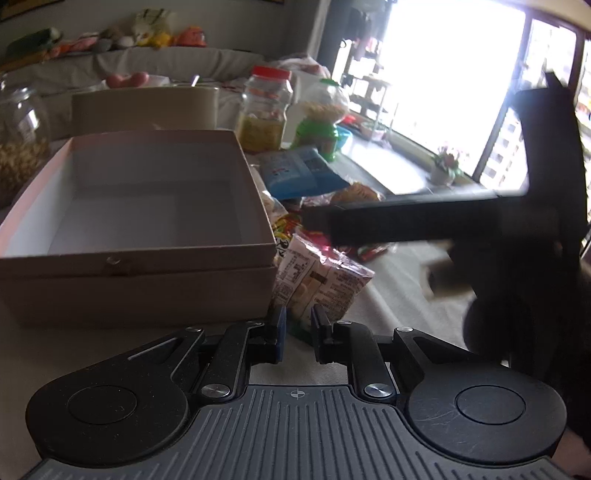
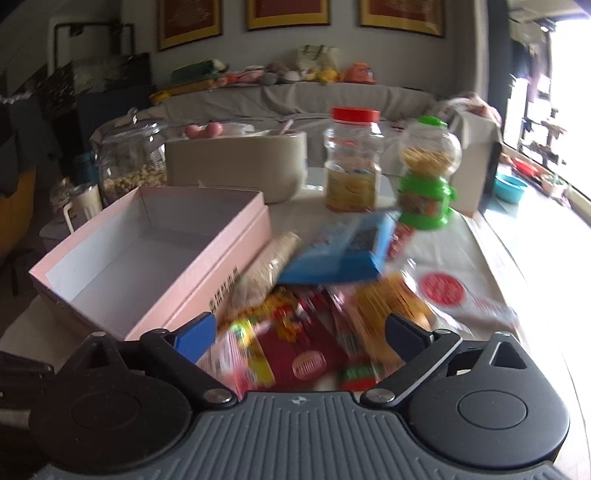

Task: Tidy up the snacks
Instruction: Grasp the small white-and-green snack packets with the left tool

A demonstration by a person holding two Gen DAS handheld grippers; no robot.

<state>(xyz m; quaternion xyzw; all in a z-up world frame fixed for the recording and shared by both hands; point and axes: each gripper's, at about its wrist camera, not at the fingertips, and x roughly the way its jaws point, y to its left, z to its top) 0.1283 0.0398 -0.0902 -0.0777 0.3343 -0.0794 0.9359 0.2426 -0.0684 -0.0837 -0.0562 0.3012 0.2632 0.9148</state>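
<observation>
You are holding the left gripper [image 1: 298,325] nearly closed and empty, just short of a pale snack packet [image 1: 321,280] beside the open pink box [image 2: 147,254]. Your right gripper [image 2: 301,332] is gaping wide over the snack pile [image 2: 314,325], gripping nothing.

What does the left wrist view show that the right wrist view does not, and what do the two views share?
Only the left wrist view shows the right gripper from outside, reaching over the pile, and the shut left gripper near a pale printed packet. Only the right wrist view shows three framed pictures on the wall and the right gripper's open jaws over a red packet. Both show the empty pink box, blue packet, red-lidded jar and green dispenser.
</observation>
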